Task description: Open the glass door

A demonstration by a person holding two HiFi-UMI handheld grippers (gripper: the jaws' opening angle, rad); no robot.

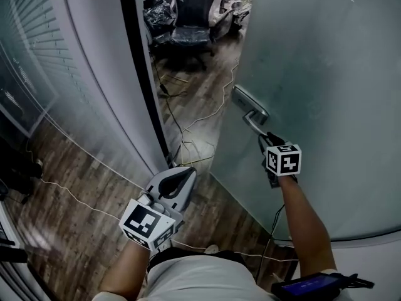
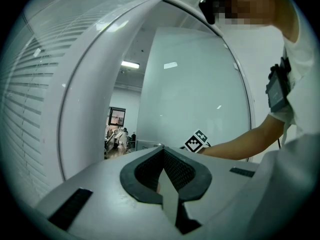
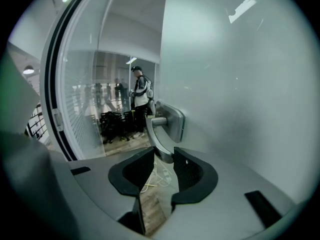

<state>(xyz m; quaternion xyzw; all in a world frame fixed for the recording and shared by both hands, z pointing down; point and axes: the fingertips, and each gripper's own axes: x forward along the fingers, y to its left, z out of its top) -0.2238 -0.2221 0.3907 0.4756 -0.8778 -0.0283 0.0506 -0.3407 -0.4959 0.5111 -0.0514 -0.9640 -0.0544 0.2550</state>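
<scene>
The frosted glass door [image 1: 326, 74] stands ajar, with a gap between it and the black frame [image 1: 141, 74]. Its metal lever handle [image 1: 249, 111] hangs on the door's near edge. My right gripper [image 1: 266, 140] reaches up to it. In the right gripper view the lever's end [image 3: 162, 134] sits between the two dark pads of the right gripper [image 3: 164, 159], filling the gap at their tips. My left gripper [image 1: 182, 175] hangs low by my body, away from the door. Its jaws are shut with nothing between them, as the left gripper view also shows of the left gripper [image 2: 163, 159].
A curved frosted glass wall [image 1: 37, 61] with blinds runs along the left. Through the gap stand black office chairs [image 1: 191, 17], and cables [image 1: 188, 130] lie on the wood floor. A person [image 3: 140, 94] stands far inside the room. A device [image 1: 310, 286] is strapped to my right forearm.
</scene>
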